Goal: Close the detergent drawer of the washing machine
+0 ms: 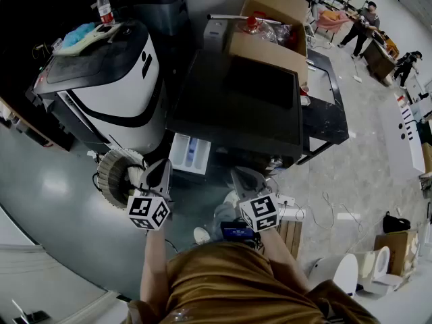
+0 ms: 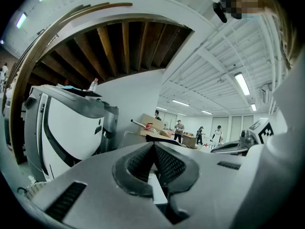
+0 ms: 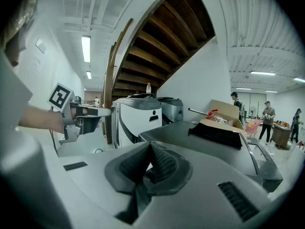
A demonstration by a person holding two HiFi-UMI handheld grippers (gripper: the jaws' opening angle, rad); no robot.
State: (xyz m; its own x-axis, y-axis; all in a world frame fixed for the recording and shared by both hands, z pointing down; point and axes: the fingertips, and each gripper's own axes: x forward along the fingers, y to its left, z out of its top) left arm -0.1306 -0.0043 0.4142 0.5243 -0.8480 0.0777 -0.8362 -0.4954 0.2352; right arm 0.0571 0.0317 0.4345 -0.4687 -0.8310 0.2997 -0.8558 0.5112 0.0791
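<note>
The washing machine (image 1: pixel 236 103) has a dark top and stands in the middle of the head view. Its white detergent drawer (image 1: pixel 190 152) is pulled out toward me at the front left, with a blue compartment showing. My left gripper (image 1: pixel 160 169) hovers just left of the drawer, a little nearer to me, and its jaws are shut on nothing (image 2: pixel 154 145). My right gripper (image 1: pixel 244 175) is to the right of the drawer, in front of the machine, also shut and empty (image 3: pixel 150 145). Neither gripper view shows the drawer; the right gripper view shows the machine's top (image 3: pixel 190 135).
A white and grey appliance (image 1: pixel 115 79) with a bottle (image 1: pixel 103 7) on top stands left of the washer. An open cardboard box (image 1: pixel 270 25) and a black cloth (image 3: pixel 217 133) lie on the washer. A coiled hose (image 1: pixel 116 173) and cables (image 1: pixel 297 211) are on the floor. People (image 1: pixel 358 22) stand far right.
</note>
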